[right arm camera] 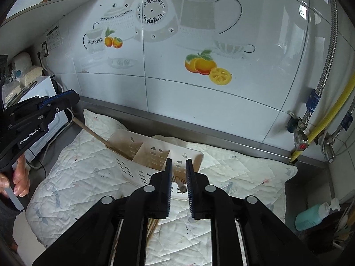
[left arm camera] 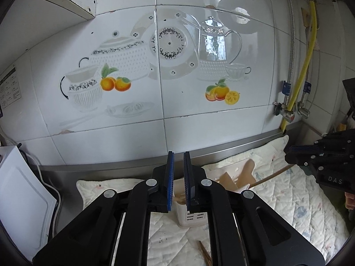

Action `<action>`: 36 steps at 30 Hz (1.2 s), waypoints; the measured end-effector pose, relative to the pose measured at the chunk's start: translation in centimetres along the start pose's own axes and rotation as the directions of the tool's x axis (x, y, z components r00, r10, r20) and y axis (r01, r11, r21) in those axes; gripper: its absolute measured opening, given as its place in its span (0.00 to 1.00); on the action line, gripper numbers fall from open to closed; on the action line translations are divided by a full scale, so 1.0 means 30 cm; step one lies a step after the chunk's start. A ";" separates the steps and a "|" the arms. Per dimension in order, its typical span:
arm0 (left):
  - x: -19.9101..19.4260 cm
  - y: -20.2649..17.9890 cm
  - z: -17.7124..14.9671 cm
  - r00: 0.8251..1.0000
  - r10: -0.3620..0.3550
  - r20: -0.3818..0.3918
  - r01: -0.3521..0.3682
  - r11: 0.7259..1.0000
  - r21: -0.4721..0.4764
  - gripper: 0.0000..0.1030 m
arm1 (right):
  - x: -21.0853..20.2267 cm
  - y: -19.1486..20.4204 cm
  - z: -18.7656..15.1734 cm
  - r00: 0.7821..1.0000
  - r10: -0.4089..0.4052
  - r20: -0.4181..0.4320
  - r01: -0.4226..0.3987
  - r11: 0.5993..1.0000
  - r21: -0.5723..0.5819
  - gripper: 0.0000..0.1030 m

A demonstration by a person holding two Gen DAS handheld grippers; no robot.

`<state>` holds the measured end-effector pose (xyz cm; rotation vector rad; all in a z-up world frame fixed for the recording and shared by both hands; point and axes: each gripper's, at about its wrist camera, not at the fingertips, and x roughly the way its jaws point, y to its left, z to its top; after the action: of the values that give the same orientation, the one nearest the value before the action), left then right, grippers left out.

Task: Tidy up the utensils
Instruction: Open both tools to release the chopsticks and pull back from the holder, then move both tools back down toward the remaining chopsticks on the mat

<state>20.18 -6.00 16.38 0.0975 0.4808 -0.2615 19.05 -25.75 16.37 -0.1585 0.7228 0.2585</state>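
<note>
Left tongs (left arm camera: pixel 178 155) raised above the quilted white cloth (right arm camera: pixel 84 177) on the steel desk (right arm camera: pixel 306 188), released with a narrow gap, gripping nothing. Cream perforated plastic utensil caddy (right arm camera: pixel 155 155) lies tipped on the cloth, a long wooden-handled utensil (right arm camera: pixel 93 133) sticking out its left end. Right tongs (right arm camera: pixel 178 161) hover above the caddy, also released, empty. Bundle of wooden chopsticks (right arm camera: pixel 153 226) on the cloth beneath them.

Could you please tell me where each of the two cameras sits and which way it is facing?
Left wrist: on the left hand-held gripper, facing the tiled wall over the utensil caddy; the right hand-held gripper shows at right.
Right wrist: on the right hand-held gripper, facing the same wall; the left hand-held gripper and a hand show at left.
Shared: wall, caddy, quilted mat.
</note>
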 end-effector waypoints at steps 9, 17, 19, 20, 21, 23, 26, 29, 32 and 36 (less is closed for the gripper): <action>-0.110 0.002 -0.025 0.998 -0.014 0.055 0.014 1.000 -0.005 0.32 | -0.135 0.047 -0.054 0.990 -0.054 0.130 0.056 0.998 -0.012 0.45; -0.263 -0.030 -0.093 0.994 -0.001 0.113 0.001 1.000 0.000 0.54 | -0.239 0.117 -0.195 0.975 -0.070 0.213 0.071 0.997 0.003 0.57; -0.298 -0.040 -0.128 0.993 0.009 0.120 -0.011 1.000 0.012 0.55 | -0.253 0.133 -0.246 0.972 -0.072 0.222 0.071 0.997 0.011 0.59; -0.313 -0.043 -0.150 0.992 0.023 0.120 -0.024 1.000 0.015 0.56 | -0.255 0.140 -0.274 0.972 -0.075 0.222 0.072 0.997 0.018 0.59; -0.327 -0.045 -0.174 0.993 0.031 0.118 -0.032 0.999 0.012 0.56 | -0.256 0.148 -0.303 0.973 -0.077 0.219 0.073 0.997 0.023 0.59; -0.347 -0.046 -0.221 0.994 0.033 0.104 -0.034 0.999 0.007 0.57 | -0.250 0.158 -0.359 0.975 -0.070 0.209 0.063 0.997 0.040 0.59; -0.363 -0.041 -0.302 0.997 0.039 0.070 -0.038 0.999 -0.010 0.58 | -0.231 0.166 -0.451 0.981 -0.056 0.186 0.041 0.996 0.080 0.59; -0.360 -0.037 -0.384 0.998 0.057 0.033 -0.056 0.998 -0.016 0.60 | -0.204 0.178 -0.545 0.986 -0.070 0.154 0.054 0.993 0.107 0.59; -0.353 -0.045 -0.470 0.997 0.078 -0.003 -0.078 0.997 -0.004 0.60 | -0.175 0.192 -0.643 0.990 -0.080 0.116 0.064 0.989 0.135 0.59; -0.336 -0.062 -0.581 0.994 0.096 -0.060 -0.095 0.995 0.018 0.60 | -0.134 0.211 -0.766 0.996 -0.071 0.061 0.060 0.983 0.175 0.57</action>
<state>3.33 -2.84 5.67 0.1427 0.5335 -0.1687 -0.17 -25.74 1.70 -0.0084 0.6683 0.1366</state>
